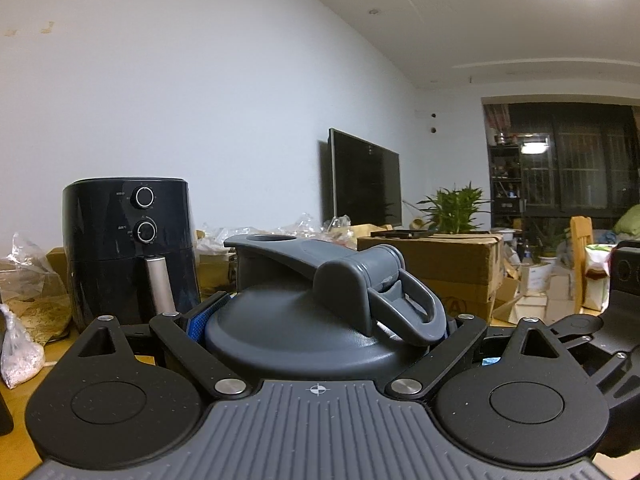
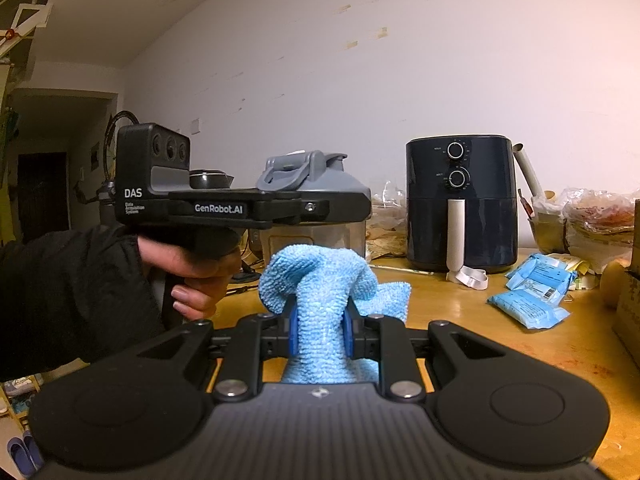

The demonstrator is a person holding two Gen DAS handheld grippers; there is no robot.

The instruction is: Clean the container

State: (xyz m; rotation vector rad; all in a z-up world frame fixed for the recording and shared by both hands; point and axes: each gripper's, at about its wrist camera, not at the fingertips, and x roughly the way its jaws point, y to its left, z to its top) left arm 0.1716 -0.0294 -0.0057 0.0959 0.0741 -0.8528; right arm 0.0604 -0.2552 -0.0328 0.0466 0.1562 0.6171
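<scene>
A: Where's the container?
B: Upright beside the air fryer, clamped at its lid by the left gripper.
A: And the cloth?
B: Pinched in the right gripper, just in front of the container.

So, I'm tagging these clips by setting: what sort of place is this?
Most likely a lived-in home, a living or dining room: an air fryer on a cluttered wooden table, and a television against the wall.

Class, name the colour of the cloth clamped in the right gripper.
Light blue; the cloth shows best in the right wrist view, pinched in the right gripper.
</scene>
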